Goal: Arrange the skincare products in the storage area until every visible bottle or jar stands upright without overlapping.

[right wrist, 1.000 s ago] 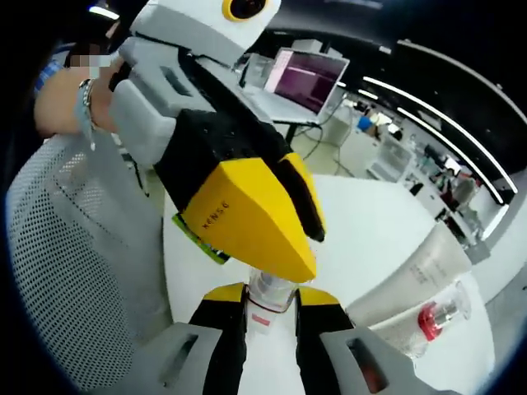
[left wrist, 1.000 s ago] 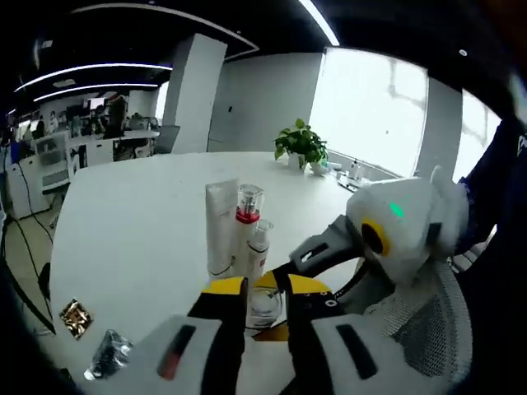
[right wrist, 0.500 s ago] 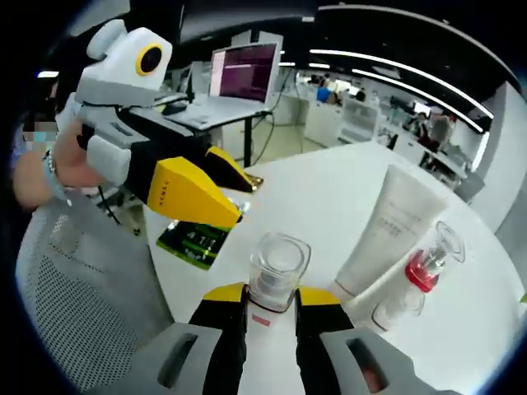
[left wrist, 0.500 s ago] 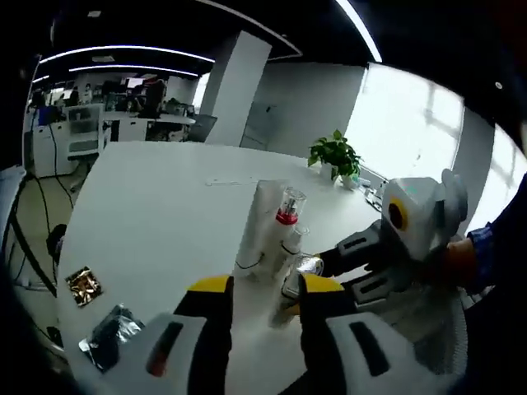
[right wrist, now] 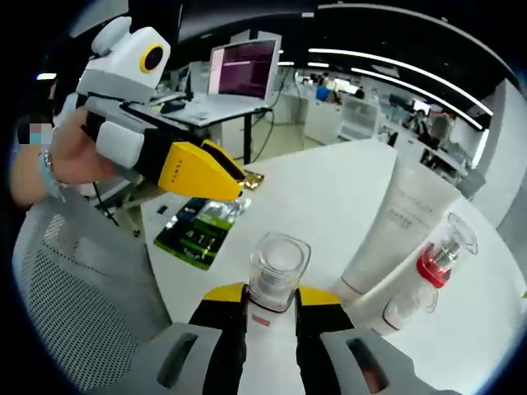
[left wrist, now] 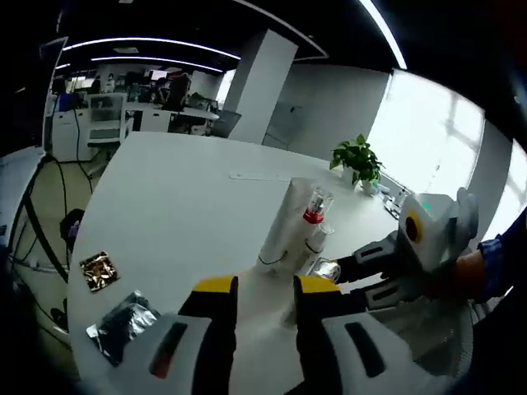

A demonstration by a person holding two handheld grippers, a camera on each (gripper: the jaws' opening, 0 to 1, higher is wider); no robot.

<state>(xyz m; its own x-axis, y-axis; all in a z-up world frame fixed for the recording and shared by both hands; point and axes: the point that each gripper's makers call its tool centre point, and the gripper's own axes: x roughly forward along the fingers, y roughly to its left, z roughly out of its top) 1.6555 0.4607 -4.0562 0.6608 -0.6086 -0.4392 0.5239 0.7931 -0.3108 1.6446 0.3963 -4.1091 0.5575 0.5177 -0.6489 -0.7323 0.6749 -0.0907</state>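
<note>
Gripping a clear bottle [right wrist: 277, 271] near the edge of the white worktop [right wrist: 329, 202], your right gripper [right wrist: 269, 317] has its jaws clamped on the body, the bottle's long axis upright and its cap pointing up. Just beyond stand a white tube [right wrist: 394, 230], cap down and leaning slightly, and a clear bottle with a red collar [right wrist: 436, 257], both upright and close together. Your left gripper [left wrist: 258, 290] hangs above the worktop edge, jaws apart and holding nothing. To its left lie two foil sachets [left wrist: 119, 317]. Farthest back, a potted plant [left wrist: 359, 163] sits by the window.
</note>
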